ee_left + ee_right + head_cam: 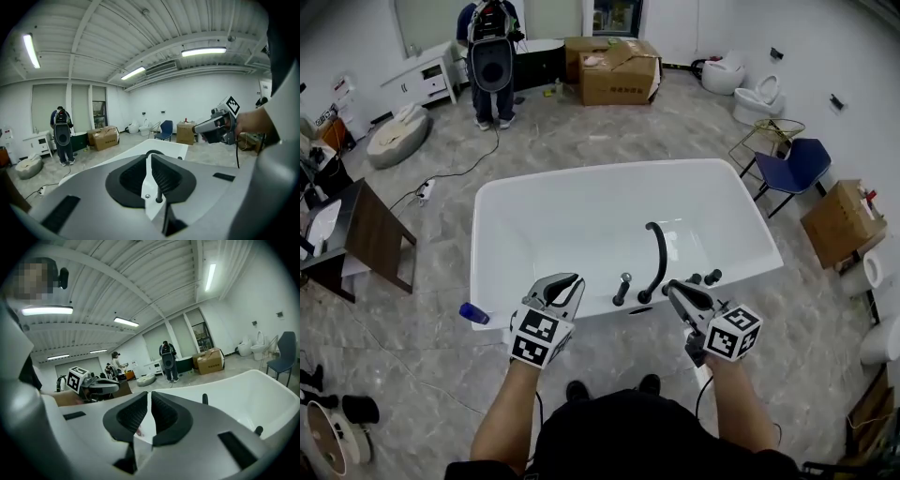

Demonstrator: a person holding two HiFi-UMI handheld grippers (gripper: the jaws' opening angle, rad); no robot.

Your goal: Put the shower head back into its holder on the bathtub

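Left gripper view, left gripper [149,158] jaws nearly closed, empty, right gripper [149,398] jaws likewise

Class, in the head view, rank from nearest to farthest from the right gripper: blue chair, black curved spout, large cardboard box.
1. Black curved spout: on bathtub rim, left.
2. Blue chair: right side.
3. Large cardboard box: far back.

No readable text, brand, number or sign anywhere. Only black-and-white square markers [536,337] on the left gripper [565,283] and right gripper [675,291], without letters or digits.
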